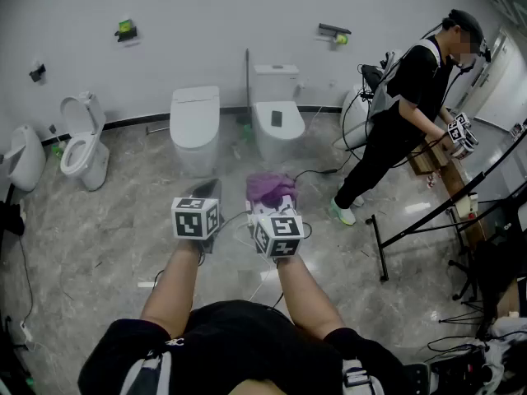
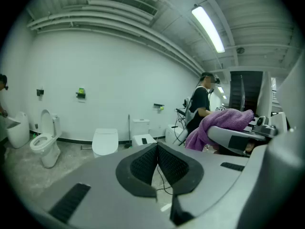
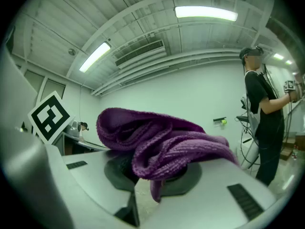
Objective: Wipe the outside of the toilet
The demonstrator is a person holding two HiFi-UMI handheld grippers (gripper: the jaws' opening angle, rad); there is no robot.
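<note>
Pads of right hand-held gripper [image 3: 153,175] buried under purple cloth [image 3: 162,142]; in head view marker cubes [image 1: 195,218] hide most of both jaws; white fixture [image 1: 20,159] cut by left edge; wall fittings [image 1: 125,30] too small to identify

Open floor [image 1: 123,220] reaches the toilet [image 1: 194,126]; cable [image 1: 319,171] alongside.

Grey marbled floor [image 1: 99,237] in front of you. Standing on it along the wall: open-lid toilet [image 1: 82,146] at left, closed-lid toilet [image 1: 195,126], tank toilet [image 1: 276,118] just beside it. Black cable [image 1: 317,171] trails over the tiles. On your right, a person [image 1: 403,105] stands near a black stand [image 1: 379,249].
</note>
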